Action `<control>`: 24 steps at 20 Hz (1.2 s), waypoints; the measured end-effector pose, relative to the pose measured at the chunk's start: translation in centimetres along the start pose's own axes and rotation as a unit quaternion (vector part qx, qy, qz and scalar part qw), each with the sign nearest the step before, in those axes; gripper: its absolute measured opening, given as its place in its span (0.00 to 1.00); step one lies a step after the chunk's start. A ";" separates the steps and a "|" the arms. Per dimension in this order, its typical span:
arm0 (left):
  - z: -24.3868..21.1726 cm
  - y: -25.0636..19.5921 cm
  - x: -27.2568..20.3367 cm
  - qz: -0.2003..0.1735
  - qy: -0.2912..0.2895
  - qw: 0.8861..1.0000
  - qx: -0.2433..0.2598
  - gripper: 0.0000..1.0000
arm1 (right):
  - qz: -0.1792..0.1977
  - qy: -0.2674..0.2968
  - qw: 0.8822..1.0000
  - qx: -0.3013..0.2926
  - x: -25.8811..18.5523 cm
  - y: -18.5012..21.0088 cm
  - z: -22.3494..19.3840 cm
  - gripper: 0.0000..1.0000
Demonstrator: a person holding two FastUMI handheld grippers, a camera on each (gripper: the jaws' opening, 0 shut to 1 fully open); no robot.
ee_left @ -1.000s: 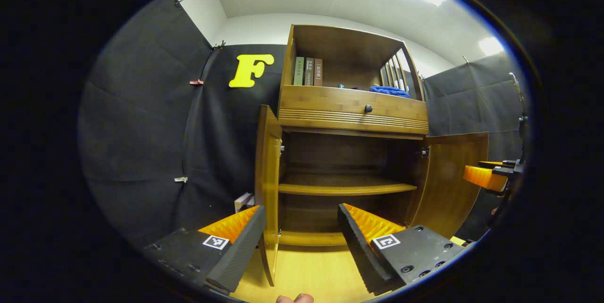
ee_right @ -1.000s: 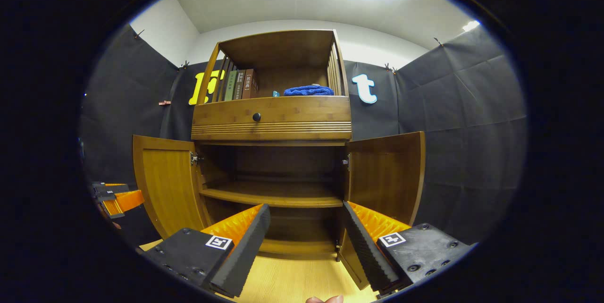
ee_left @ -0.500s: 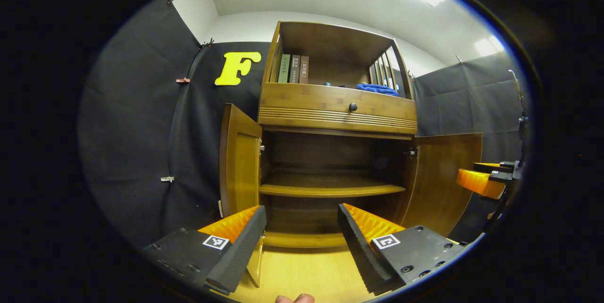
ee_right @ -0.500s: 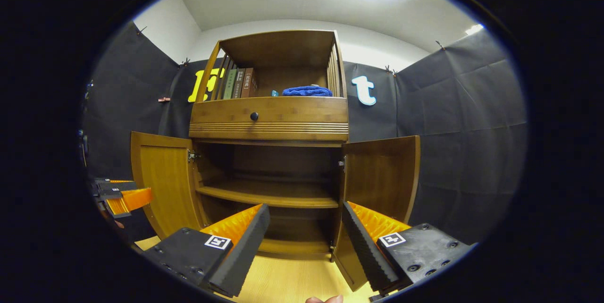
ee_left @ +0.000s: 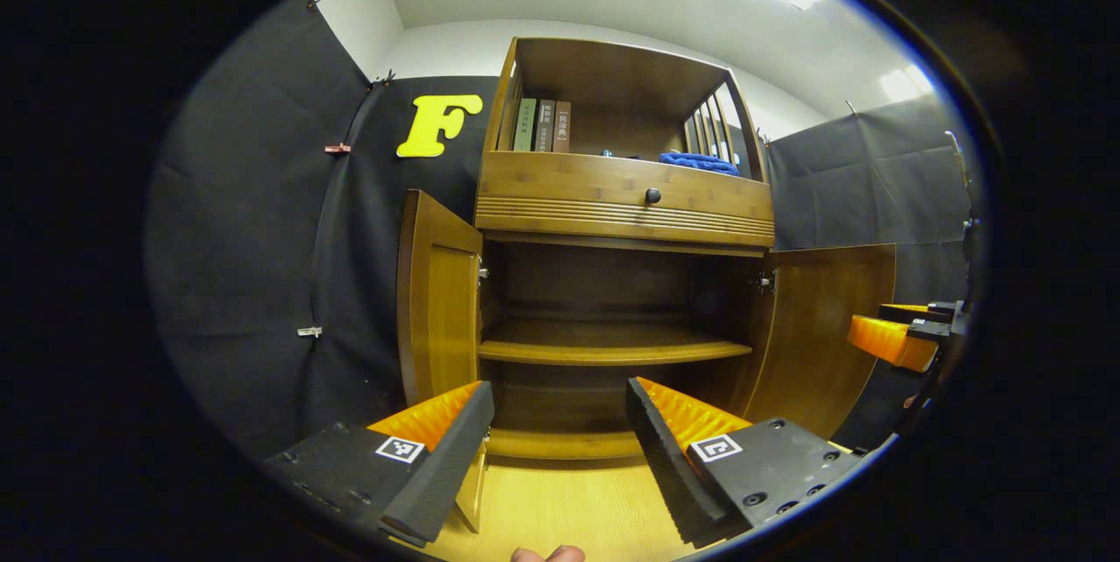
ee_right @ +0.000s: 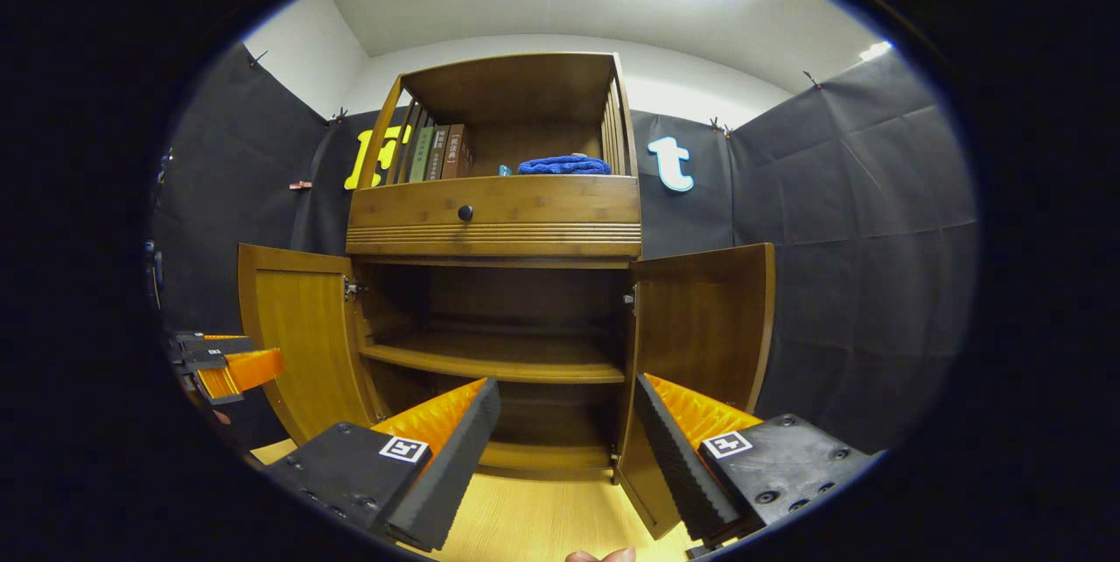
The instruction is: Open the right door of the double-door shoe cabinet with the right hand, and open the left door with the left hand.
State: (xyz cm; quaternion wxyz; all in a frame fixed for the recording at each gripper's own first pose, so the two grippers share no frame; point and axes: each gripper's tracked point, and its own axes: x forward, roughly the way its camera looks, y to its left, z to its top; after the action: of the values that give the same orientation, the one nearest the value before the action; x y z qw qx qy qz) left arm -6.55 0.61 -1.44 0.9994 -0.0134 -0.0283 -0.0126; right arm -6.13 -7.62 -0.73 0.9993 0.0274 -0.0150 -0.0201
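**Both doors stand open; little looks left to do**

I see the shoe cabinet [ee_left: 623,221] straight ahead in both views, and its 2 doors are swung out from the lower compartment. In the left gripper view the left door [ee_left: 435,304] stands out at the cabinet's left edge, nearly edge-on to me, and the right door [ee_left: 827,330] is spread wide on the other side. In the right gripper view the same 2 doors flank an exposed inner shelf [ee_right: 499,359].

My left gripper [ee_left: 560,439] has its fingers spread apart with nothing between them, clear of the left door. My right gripper [ee_right: 567,444] is likewise parted and empty, just short of the right door's lower edge without touching it.

I judge both openings done. At most, the left door could be pushed a little wider; otherwise I only need to back away.
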 end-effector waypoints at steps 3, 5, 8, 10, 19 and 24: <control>0.0 0.3 0.1 0.003 -0.001 1.000 0.003 0.95 | 0.001 -0.001 1.000 -0.004 0.0 0.3 0.0 0.98; 0.0 0.2 0.1 0.002 -0.001 1.000 0.002 0.94 | 0.002 -0.002 1.000 -0.004 0.1 0.4 -0.1 0.98; -0.1 0.0 0.2 -0.003 -0.001 1.000 0.003 0.92 | 0.000 -0.003 1.000 -0.005 0.1 0.5 0.0 0.98; -0.3 -0.2 0.3 -0.006 0.001 1.000 0.004 0.94 | -0.002 -0.001 1.000 -0.004 0.0 0.5 -0.2 0.98; 0.2 -0.4 0.7 -0.013 -0.005 1.000 0.005 0.94 | -0.010 -0.004 1.000 -0.006 0.0 0.5 -0.1 0.98; 0.2 -0.4 1.0 -0.015 -0.004 1.000 0.003 0.92 | -0.011 -0.009 1.000 -0.014 0.1 0.8 0.0 0.94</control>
State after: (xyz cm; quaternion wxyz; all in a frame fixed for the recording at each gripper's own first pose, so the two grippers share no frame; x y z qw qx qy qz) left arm -5.61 0.20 -1.23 0.9990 -0.0099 -0.0329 -0.0270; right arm -6.03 -6.84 -0.64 0.9992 0.0135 -0.0232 -0.0310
